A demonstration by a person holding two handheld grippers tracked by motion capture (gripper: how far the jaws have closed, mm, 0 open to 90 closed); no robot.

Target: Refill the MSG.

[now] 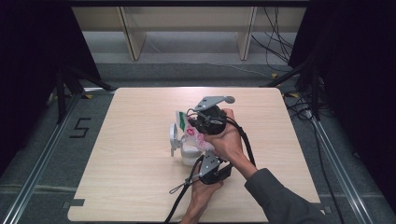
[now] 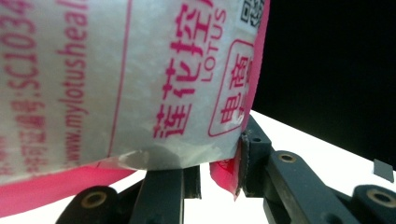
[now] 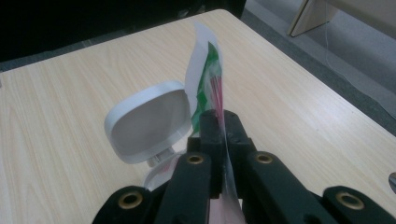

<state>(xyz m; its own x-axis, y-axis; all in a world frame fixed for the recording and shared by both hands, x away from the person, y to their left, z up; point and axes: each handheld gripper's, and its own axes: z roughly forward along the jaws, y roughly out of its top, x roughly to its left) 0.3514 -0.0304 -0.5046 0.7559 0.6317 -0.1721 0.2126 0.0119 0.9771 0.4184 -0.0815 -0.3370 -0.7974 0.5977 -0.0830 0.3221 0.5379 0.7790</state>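
The table [image 1: 140,186] carries a white jar [image 1: 189,154] with its hinged lid [image 3: 147,121] swung open, and the work in hand looks like emptying a refill pouch [image 1: 194,133] into it. The pouch hangs between the two tools, above and just ahead of the jar's mouth.

The right hand-held gripper [image 3: 219,126] has its jaws pinched tight on a thin top edge of the pouch, with the white, green and pink film standing up just beyond its tips. The left hand-held gripper [image 2: 219,177] sits lower, jaws at a narrow gap, squeezing the pouch's pink bottom corner between its pads.

To do this step well, I judge the right one should keep its firm pinch so the film does not slip, while the left one lifts the bottom corner slowly, keeping the pouch's opening over the jar and clear of the lid. A sudden tilt could spill contents on the table.

The writing on the pouch, seen close from the left hand-held gripper, reads "LOTUS", part of a web address "www.mylotusheal…", a code beginning "SC1034", and red Chinese characters; a corner of a QR code sits at the top.
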